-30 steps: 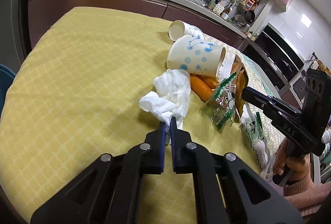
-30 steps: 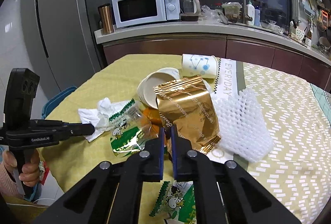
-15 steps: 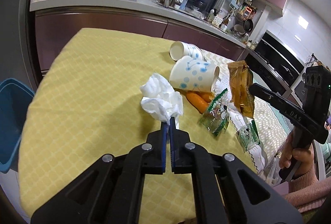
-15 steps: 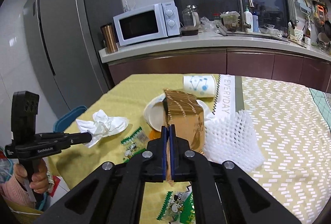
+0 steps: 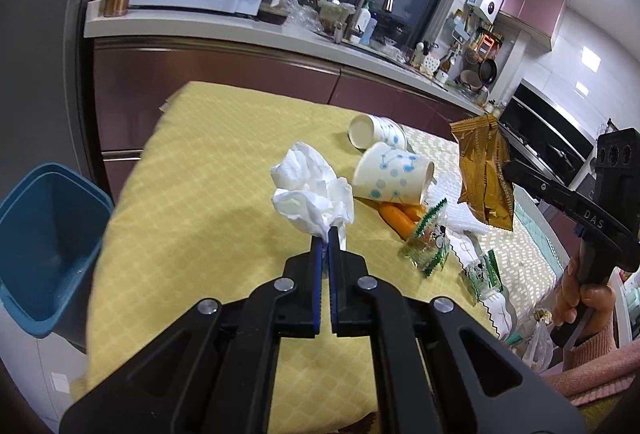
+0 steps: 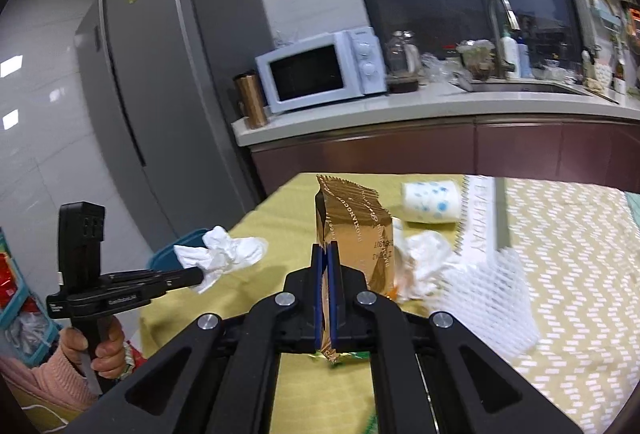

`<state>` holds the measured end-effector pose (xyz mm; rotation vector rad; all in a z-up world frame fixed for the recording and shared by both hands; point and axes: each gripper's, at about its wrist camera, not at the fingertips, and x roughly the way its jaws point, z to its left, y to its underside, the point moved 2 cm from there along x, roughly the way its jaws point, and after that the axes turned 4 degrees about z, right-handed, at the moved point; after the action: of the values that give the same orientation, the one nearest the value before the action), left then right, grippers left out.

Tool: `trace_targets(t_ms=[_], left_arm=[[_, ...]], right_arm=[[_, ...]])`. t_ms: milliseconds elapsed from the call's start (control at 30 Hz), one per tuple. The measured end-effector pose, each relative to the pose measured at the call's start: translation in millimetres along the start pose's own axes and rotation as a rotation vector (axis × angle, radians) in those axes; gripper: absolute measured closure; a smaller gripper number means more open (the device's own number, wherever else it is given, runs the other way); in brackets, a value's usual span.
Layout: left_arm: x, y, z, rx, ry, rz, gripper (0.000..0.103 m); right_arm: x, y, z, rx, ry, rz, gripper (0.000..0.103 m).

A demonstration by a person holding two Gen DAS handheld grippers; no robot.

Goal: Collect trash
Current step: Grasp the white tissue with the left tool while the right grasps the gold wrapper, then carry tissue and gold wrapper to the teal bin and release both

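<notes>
While my left gripper (image 5: 325, 240) jaws pinch the white tissue (image 5: 310, 193) at frame centre, right gripper (image 6: 326, 250) jaws clamp the gold wrapper (image 6: 354, 230), blue bin (image 5: 44, 242) lower left beside the worktop (image 5: 208, 193).

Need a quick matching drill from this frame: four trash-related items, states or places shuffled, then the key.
Items:
1. crumpled white tissue
2. gold foil snack bag
3. blue plastic bin
4. green-edged clear candy wrapper

States:
A. lying on the yellow tablecloth
B. clamped in the right gripper
C. on the floor beside the table
D. clamped in the left gripper

Pairs: 1-D, 2-B, 3-C, 4-A
</notes>
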<state>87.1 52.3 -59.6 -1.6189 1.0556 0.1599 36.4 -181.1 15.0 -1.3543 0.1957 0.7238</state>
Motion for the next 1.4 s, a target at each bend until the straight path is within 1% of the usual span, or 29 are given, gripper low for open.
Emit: trace_targets(t_ms=[200, 433, 600, 733, 967, 1167, 1400], left_arm=[[-23, 0, 13, -0.017, -0.027, -0.039, 0.100], [-50, 4, 36, -0.050, -0.074, -0.073, 0.100], [-69, 9, 58, -0.084, -0.116, -0.096, 0.100], [-87, 11, 80, -0.116, -0.160, -0.119, 0.100], [-118, 15, 128, -0.192, -0.261, -0.160, 0.100], [-130, 20, 169, -0.257, -0.324, -0.163, 0.100], [-124, 27, 200, -0.307, -0.359, -0.140, 0.100]], right_arm=[[17, -9, 29, -0.048, -0.104, 0.008, 0.101], [54, -15, 69, -0.111, -0.222, 0.057, 0.101], [79, -19, 92, -0.145, -0.291, 0.095, 0.101], [100, -24, 113, -0.169, -0.358, 0.125, 0.101], [133, -37, 153, -0.221, -0.459, 0.160, 0.101], [161, -41, 189, -0.264, -0.530, 0.194, 0.101], [197, -42, 216, -0.266, -0.572, 0.250, 0.101]])
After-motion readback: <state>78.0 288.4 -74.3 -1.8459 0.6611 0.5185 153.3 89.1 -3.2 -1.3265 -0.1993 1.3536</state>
